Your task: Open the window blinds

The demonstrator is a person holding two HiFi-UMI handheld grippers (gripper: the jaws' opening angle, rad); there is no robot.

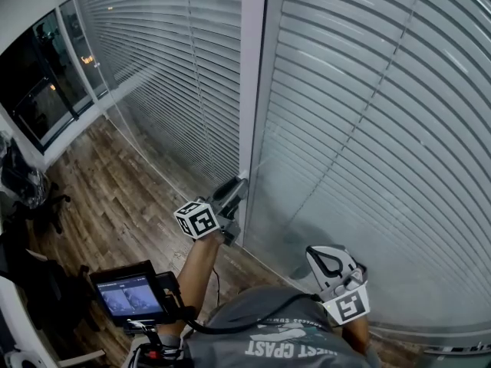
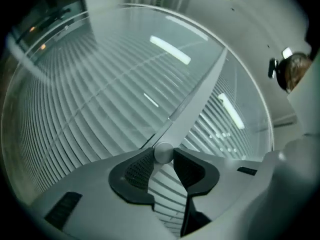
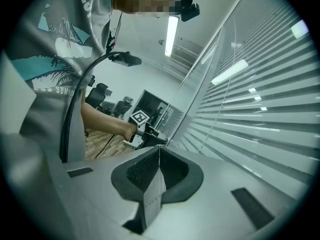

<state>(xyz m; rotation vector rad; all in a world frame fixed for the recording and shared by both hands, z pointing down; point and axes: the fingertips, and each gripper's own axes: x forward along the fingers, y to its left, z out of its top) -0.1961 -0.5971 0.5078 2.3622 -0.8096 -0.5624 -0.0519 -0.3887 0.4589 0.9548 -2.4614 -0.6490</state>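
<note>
Pale slatted blinds (image 1: 383, 129) hang behind glass on both sides of a white frame post (image 1: 253, 90). My left gripper (image 1: 239, 184) reaches level to the foot of that post. In the left gripper view its two black pads press on a small round silvery knob (image 2: 163, 152) on the post (image 2: 195, 104), one pad on each side. The slats (image 2: 90, 94) lie nearly closed. My right gripper (image 1: 330, 263) hangs lower right, near the glass, its jaws shut with nothing between them (image 3: 159, 151). The right gripper view also shows the left gripper (image 3: 150, 131) at the post.
A small monitor (image 1: 129, 294) with a cable hangs at the person's waist. Office chairs (image 1: 31, 190) stand at the left on the wooden floor (image 1: 115, 198). A dark window (image 1: 38, 90) lies at the far left. The glass panes stand close in front of both grippers.
</note>
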